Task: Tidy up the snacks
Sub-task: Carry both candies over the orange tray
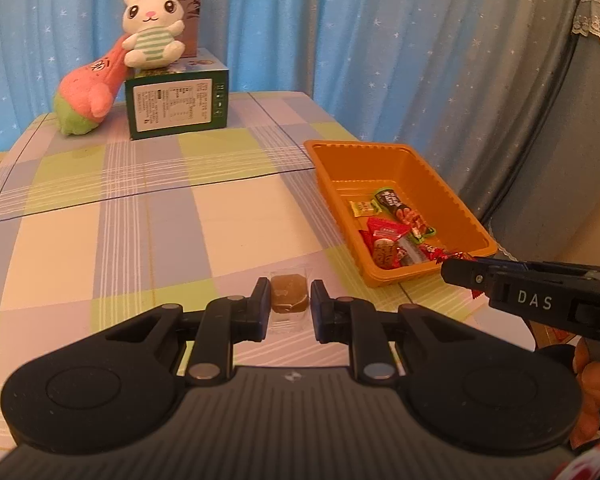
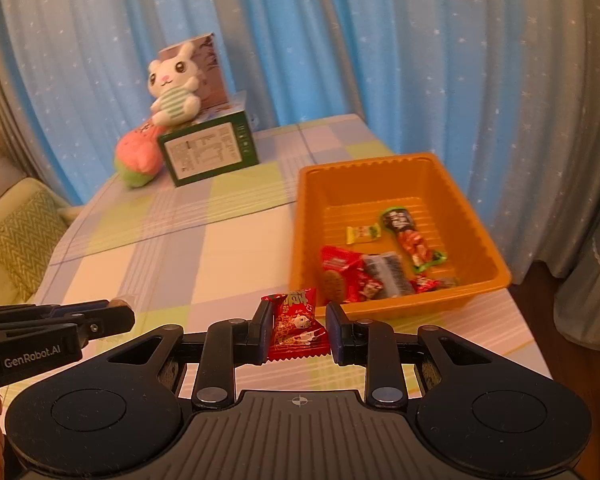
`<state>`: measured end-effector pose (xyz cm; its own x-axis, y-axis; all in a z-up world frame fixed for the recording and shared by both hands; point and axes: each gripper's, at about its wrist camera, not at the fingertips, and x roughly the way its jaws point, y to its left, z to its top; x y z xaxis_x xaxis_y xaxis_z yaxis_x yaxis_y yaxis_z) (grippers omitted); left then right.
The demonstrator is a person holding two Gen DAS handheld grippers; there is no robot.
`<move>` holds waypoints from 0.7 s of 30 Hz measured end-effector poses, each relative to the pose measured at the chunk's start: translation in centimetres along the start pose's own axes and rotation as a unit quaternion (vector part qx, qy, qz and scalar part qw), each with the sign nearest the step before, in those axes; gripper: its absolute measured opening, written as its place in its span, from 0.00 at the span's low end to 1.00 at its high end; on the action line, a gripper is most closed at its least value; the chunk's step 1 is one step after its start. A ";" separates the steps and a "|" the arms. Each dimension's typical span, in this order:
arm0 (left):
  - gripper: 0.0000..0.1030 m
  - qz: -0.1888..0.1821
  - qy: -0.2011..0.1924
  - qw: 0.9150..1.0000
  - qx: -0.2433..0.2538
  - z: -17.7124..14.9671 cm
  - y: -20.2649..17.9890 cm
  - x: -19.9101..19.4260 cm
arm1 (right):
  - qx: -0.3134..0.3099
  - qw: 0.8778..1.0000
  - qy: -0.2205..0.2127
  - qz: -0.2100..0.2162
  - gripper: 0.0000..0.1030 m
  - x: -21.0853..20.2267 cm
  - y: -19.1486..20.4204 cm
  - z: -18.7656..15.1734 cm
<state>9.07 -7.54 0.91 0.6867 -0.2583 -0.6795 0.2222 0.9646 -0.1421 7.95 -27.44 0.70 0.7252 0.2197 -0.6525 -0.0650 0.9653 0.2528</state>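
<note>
1. Blue star-print curtains (image 1: 268, 28) hang behind a checked tablecloth (image 1: 140, 216), and a bunny plush (image 1: 152, 28) sits on a green box (image 1: 178, 106) at the far end.
2. Left gripper (image 1: 290, 300) is clamped nearly shut on a brown candy in a clear wrapper (image 1: 289, 294), above the cloth.
3. Right gripper (image 2: 298, 330) pinches a red snack packet (image 2: 296, 328) between narrow jaws, just short of the orange tray (image 2: 380, 172).
4. Inside that tray lie 1 yellow-green sachet (image 2: 363, 234) and several red packets (image 2: 348, 272).
</note>
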 end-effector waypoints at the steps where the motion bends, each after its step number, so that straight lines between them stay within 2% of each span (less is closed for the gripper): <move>1: 0.18 -0.003 0.000 1.000 0.002 0.1 -0.3 0.1 | 0.003 1.000 0.000 -0.002 0.28 -0.1 -0.3 0.0; 21: 0.18 -0.042 0.000 0.999 0.030 2.3 -4.4 2.1 | 0.031 0.999 -0.012 -0.035 0.28 -0.9 -4.5 1.2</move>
<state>11.12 -12.44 1.77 0.6630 -0.3389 -0.6675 0.3202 0.9344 -0.1563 8.39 -32.16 1.01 0.7431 0.1472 -0.6528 0.0291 0.9675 0.2513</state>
